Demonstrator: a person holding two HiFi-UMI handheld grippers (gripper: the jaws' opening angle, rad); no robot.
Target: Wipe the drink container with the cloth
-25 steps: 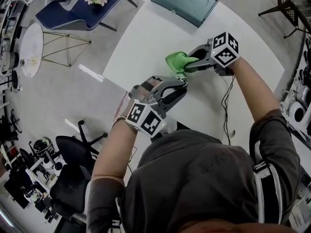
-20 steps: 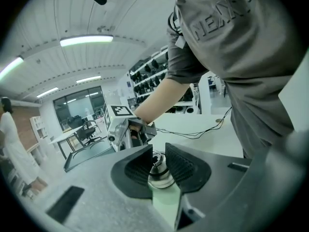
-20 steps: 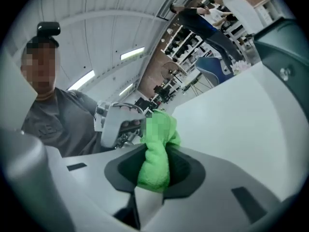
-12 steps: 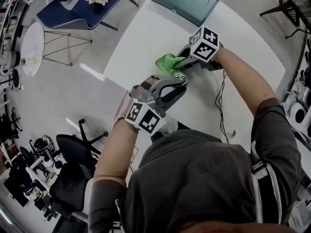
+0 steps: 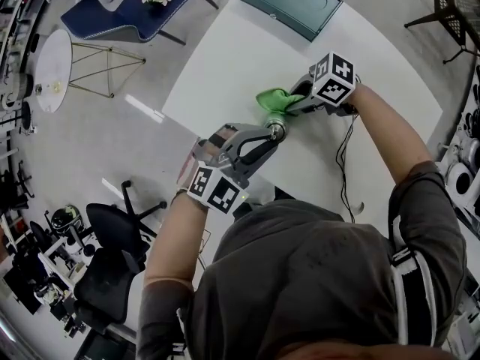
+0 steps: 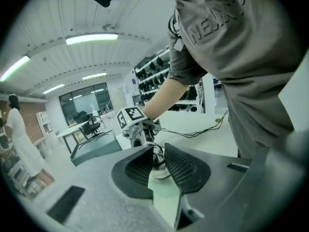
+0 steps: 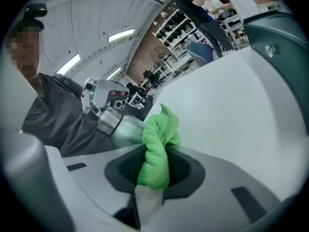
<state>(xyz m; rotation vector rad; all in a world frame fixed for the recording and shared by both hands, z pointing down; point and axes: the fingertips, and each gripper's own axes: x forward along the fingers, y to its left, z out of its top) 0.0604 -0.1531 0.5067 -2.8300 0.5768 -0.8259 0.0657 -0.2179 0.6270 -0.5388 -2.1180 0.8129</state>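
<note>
A steel drink container (image 5: 278, 130) is held over the white table (image 5: 225, 58). My left gripper (image 5: 271, 133) is shut on its top end, and in the left gripper view the metal cap (image 6: 158, 157) sits between the two black pads. My right gripper (image 5: 297, 103) is shut on a bunched green cloth (image 5: 273, 98). The cloth (image 7: 157, 146) lies against the side of the container (image 7: 123, 129), with the left gripper (image 7: 99, 96) behind it. Most of the container is hidden in the head view by the grippers and the cloth.
A teal case (image 5: 289, 2) lies at the table's far edge. A black cable (image 5: 345, 156) trails across the table on the right. On the floor to the left stand a blue chair (image 5: 120, 17), a round side table (image 5: 49, 73) and black office chairs (image 5: 112, 231).
My right gripper swung left with the cloth half a second ago and has come back right and slightly down. The left gripper, still on the container, has shifted a little.
</note>
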